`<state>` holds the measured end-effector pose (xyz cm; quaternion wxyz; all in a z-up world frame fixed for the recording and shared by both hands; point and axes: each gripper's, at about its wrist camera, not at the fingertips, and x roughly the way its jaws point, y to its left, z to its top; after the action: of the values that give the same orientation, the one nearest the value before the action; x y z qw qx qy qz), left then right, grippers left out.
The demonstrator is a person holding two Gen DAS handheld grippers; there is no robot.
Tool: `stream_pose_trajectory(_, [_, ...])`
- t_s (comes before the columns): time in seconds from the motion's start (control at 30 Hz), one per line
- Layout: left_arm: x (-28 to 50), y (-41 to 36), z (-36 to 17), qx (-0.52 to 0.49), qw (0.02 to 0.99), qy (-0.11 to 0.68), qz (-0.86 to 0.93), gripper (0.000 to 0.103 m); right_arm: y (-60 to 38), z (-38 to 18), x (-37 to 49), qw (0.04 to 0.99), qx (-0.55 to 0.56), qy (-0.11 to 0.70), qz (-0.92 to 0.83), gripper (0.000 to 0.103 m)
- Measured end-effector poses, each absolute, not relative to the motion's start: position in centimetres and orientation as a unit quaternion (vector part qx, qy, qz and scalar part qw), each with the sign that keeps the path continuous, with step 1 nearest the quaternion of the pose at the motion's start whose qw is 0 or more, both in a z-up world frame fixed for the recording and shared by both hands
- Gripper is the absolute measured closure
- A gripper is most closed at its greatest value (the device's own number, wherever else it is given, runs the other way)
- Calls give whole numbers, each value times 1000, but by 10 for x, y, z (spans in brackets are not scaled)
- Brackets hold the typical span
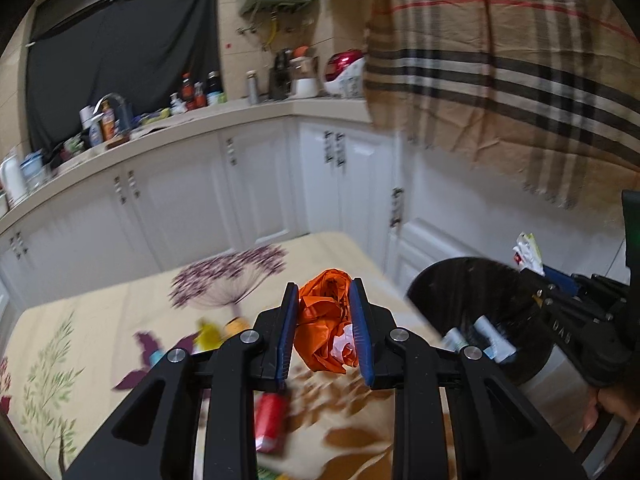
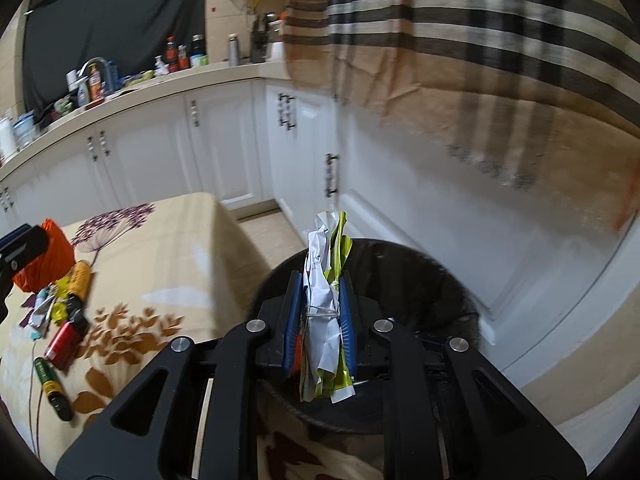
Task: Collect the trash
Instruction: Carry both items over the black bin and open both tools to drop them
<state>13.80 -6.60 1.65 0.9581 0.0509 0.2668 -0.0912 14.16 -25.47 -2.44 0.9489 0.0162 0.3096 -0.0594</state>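
The right tongs [image 2: 320,320] hang over the black bin [image 2: 460,292], clamped on a crumpled white and yellow-green wrapper bundle [image 2: 326,280] that stands upright between the blue pads. The left tongs [image 1: 325,336] hover above the floral surface [image 1: 100,320], clamped on a crinkled orange bag [image 1: 324,320].

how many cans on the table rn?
2 clear in the right wrist view: a red can lying near the table's left side, and a green can lying just below it. The litter pile may hide more.
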Motion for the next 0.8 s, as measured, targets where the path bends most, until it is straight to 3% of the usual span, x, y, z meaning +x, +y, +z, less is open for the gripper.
stream_pose_trajectory(0.8, [205,-201,-17,102,940,281,-165,75,-329,-53,170,942,46,311,-120,85])
